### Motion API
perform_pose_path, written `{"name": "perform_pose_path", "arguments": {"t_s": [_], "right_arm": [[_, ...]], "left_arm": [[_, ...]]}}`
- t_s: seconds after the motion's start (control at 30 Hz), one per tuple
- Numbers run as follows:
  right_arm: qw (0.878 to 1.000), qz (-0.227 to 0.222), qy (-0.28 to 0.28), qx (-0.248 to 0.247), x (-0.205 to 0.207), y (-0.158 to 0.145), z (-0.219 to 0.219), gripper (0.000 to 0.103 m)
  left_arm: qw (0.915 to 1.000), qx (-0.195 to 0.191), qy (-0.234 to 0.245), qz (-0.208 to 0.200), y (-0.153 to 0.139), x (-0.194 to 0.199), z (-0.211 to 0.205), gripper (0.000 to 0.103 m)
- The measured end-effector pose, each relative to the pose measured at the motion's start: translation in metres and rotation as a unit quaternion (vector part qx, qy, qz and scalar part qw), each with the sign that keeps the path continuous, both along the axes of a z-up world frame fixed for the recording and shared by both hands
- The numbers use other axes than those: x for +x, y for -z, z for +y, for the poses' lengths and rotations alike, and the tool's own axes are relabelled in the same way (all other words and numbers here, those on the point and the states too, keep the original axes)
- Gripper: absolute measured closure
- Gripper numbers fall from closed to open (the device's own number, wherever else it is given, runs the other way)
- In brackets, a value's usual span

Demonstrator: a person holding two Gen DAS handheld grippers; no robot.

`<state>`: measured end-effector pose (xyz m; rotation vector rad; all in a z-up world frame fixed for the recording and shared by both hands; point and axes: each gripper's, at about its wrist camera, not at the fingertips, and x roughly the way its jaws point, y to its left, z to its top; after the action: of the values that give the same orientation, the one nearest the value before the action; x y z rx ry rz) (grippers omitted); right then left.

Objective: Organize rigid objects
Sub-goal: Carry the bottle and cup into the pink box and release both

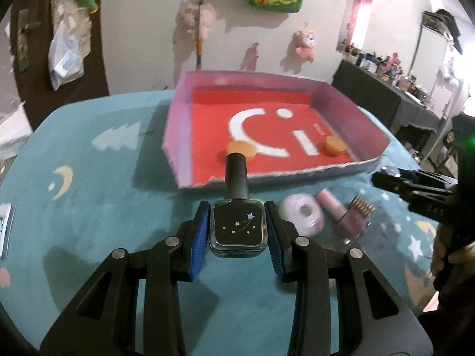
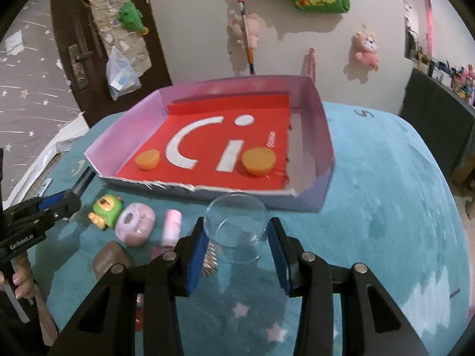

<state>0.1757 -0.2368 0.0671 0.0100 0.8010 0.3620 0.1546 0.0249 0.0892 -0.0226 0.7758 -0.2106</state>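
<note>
My left gripper [image 1: 237, 222] is shut on a dark square nail polish bottle [image 1: 237, 228] with a black cap, held above the teal cloth just before the tray [image 1: 178, 124]. The tray has pink walls and a red floor, and two orange caps [image 1: 241, 149] [image 2: 259, 160] lie inside it. In the right wrist view my right gripper [image 2: 237, 237] is shut on a clear round cup [image 2: 237, 222], close to the tray's [image 2: 323, 148] near wall. The left gripper [image 2: 63, 200] shows at that view's left edge, and the right gripper [image 1: 383, 178] at the left wrist view's right edge.
On the cloth before the tray lie a green toy [image 2: 105, 210], a pink round dispenser [image 2: 135, 228], a pink nail polish bottle [image 2: 172, 231], a brown case [image 2: 111, 259] and a gold toothed piece [image 2: 209, 262]. A dark table [image 2: 439, 124] stands far right.
</note>
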Motion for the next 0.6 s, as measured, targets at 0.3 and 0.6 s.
{"name": "perform_pose_path", "arguments": {"t_s": [0.3, 0.6], "right_arm": [[0.996, -0.035, -0.076, -0.009, 0.031, -0.020, 0.026, 0.059], [0.986, -0.016, -0.163, -0.024, 0.075, -0.009, 0.037, 0.059]], "left_arm": [[0.9973, -0.022, 0.070, 0.008, -0.007, 0.053, -0.042, 0.069], [0.9914, 0.005, 0.123, 0.045, 0.009, 0.107, -0.078, 0.069]]}}
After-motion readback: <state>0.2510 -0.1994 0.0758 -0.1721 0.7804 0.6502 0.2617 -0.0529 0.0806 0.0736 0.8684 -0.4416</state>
